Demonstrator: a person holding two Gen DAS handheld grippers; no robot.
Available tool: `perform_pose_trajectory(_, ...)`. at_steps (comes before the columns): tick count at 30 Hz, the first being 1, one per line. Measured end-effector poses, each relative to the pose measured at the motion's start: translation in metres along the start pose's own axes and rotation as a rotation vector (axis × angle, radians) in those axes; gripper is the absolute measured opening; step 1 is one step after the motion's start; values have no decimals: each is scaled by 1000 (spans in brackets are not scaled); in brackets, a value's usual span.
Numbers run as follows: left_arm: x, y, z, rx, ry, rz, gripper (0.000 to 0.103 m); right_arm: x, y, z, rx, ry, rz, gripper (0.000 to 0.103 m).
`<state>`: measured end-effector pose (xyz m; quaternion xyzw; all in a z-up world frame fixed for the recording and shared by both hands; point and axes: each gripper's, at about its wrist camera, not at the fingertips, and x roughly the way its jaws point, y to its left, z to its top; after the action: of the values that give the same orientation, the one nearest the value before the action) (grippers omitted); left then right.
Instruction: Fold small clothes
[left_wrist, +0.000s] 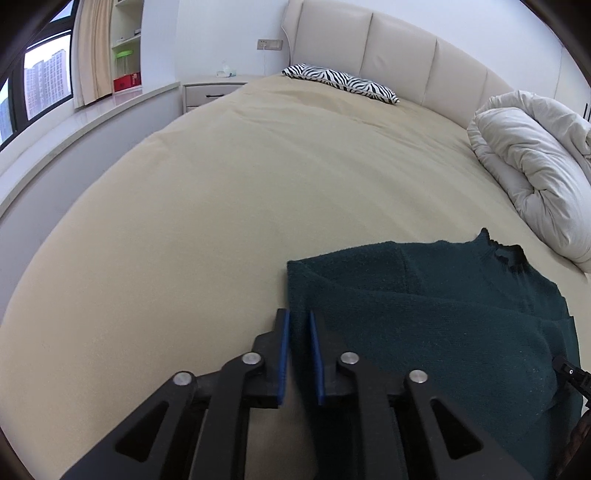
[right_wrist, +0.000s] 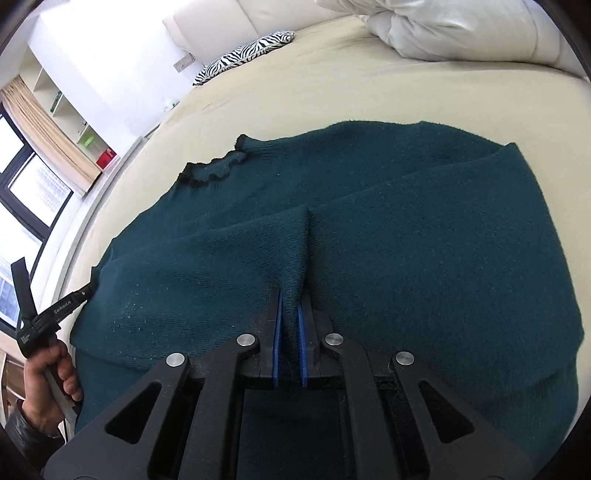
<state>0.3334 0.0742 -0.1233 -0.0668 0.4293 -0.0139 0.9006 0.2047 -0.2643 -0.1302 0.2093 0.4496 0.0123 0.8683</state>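
A dark green knitted sweater (right_wrist: 388, 221) lies partly folded on the beige bed sheet (left_wrist: 221, 203), its collar (right_wrist: 214, 170) toward the headboard. It also shows in the left wrist view (left_wrist: 443, 302). My right gripper (right_wrist: 291, 295) is shut on a raised fold of the sweater's fabric. My left gripper (left_wrist: 298, 317) sits at the sweater's left edge with its blue pads a narrow gap apart; the sweater's edge lies in that gap. The left gripper also shows at the left of the right wrist view (right_wrist: 86, 290), held by a hand, its tip at the sweater's edge.
A rolled white duvet (left_wrist: 535, 166) lies on the bed's right side. A zebra-print pillow (left_wrist: 343, 83) lies by the padded headboard (left_wrist: 388, 48). A nightstand (left_wrist: 210, 90) and a window ledge (left_wrist: 74, 129) run along the left.
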Motion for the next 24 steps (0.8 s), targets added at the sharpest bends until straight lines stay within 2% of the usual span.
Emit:
perform_pose_trajectory(1, -7, -1, -1, 1, -5, 15, 27, -2, -1, 1, 9, 2, 6, 6)
perform_pose_trajectory(3, -24, -2, -5, 3, -33, -6, 40, -8, -2, 4, 21, -2, 19, 6)
perform_pose_trajectory(4, -31, -5, -8, 14, -41, -15, 51, -11, -1, 5, 23, -6, 23, 6)
perform_pose_trajectory(5, -35, -9, -13, 38, -32, -11, 54, -13, 0, 4, 22, -12, 29, 6)
perform_pose_trajectory(7, -29, -21, -25, 98, 20, 6, 54, -20, 6, 4, 11, -17, 31, 6)
perform_pose_trajectory(8, -22, -24, -32, 119, 47, 10, 48, -20, 7, 3, 3, -15, 26, 6)
perform_pose_trajectory(9, -17, -24, -36, 119, 54, 3, 46, -18, 8, 2, -4, -7, 14, 6)
perform_pose_trajectory(11, -15, -19, -38, 93, 43, 1, 35, -5, 3, -1, 6, 36, -16, 6)
perform_pose_trajectory(14, -14, -17, -39, 96, 38, -5, 28, 1, -12, -6, 36, 29, 32, 6)
perform_pose_trajectory(17, -15, -15, -42, 96, 32, -9, 25, 0, -18, -5, 68, 25, 60, 5)
perform_pose_trajectory(22, -16, -12, -42, 96, 32, -9, 27, 6, -25, -8, 86, -8, 103, 5)
perform_pose_trajectory(24, -22, -8, -41, 71, 25, -41, 28, 5, -30, -7, 112, 1, 142, 8)
